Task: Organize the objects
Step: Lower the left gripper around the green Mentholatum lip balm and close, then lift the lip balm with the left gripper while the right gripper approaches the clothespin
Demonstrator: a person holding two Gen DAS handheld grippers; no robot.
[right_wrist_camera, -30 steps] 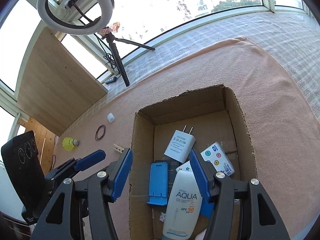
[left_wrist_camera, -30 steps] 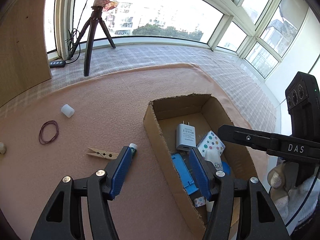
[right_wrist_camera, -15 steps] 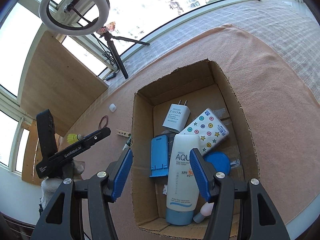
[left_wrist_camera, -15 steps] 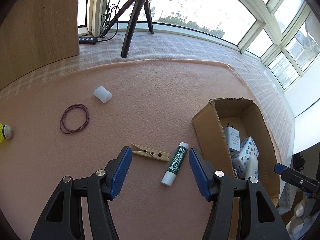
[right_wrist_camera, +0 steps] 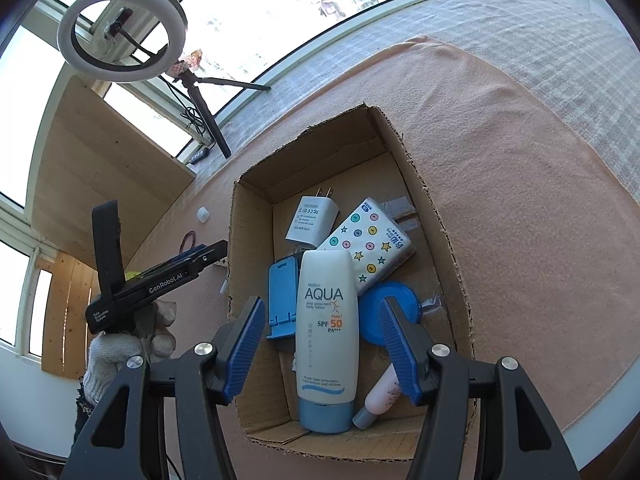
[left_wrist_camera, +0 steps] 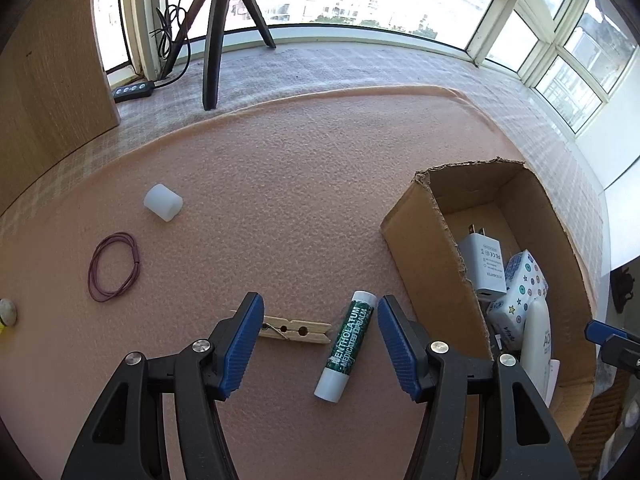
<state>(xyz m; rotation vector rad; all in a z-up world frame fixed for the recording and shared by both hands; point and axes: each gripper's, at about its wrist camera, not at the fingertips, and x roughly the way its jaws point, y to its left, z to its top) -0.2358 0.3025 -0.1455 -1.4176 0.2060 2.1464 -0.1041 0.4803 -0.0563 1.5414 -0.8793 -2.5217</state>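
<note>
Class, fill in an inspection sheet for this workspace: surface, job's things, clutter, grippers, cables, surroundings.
Surface: pink felt mat over checked cloth.
Job's things: open cardboard box holding white sunscreen tube, white charger plug, patterned tissue pack; outside lie green lip balm stick, wooden clothespin, purple rubber band, white cap.
Clutter: nothing seen.
Grippers: left gripper open, straddling balm and clothespin; right gripper open above the box.
Cables: black cord by tripod.
Surroundings: windows, ring light.
</note>
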